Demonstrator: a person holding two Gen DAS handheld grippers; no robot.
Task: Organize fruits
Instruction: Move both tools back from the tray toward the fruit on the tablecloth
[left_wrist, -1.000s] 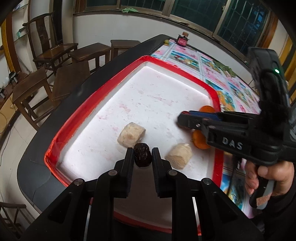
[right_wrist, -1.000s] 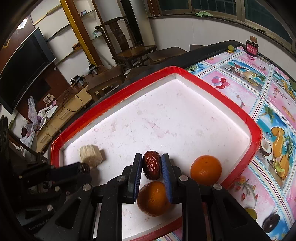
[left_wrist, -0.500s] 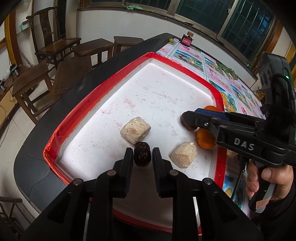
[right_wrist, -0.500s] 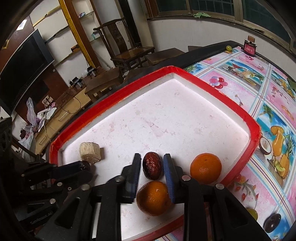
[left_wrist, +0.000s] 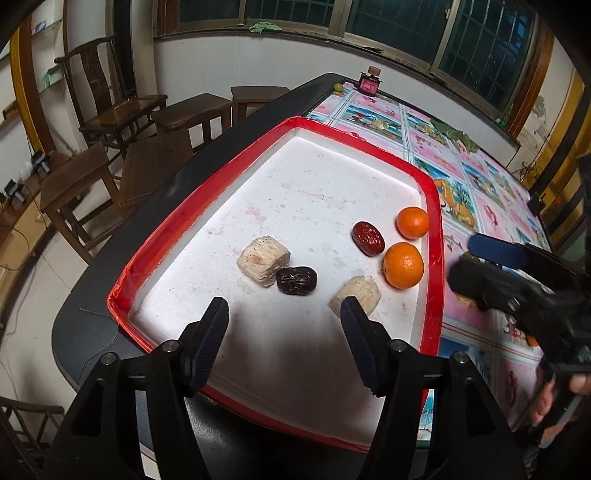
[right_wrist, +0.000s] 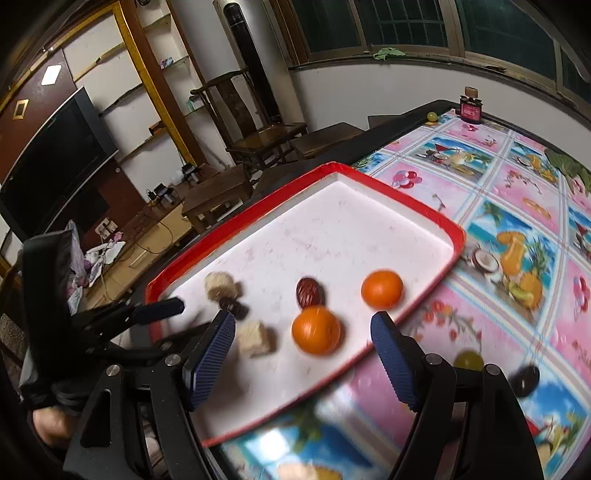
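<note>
Fruits lie free in the tray (left_wrist: 436, 206) as left claw (left_wrist: 284, 325) and right claw (right_wrist: 303, 339) spread wider, gripping nothing.

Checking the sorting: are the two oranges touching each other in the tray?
No, the two oranges lie apart, with bare white tray between them.

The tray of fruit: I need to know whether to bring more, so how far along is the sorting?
Done: two oranges, a red date, a dark date and two pale blocks lie in the red-rimmed tray. In hand: nothing; the left gripper and right gripper are opening, empty. Left: a green fruit and a dark one on the tablecloth.
</note>
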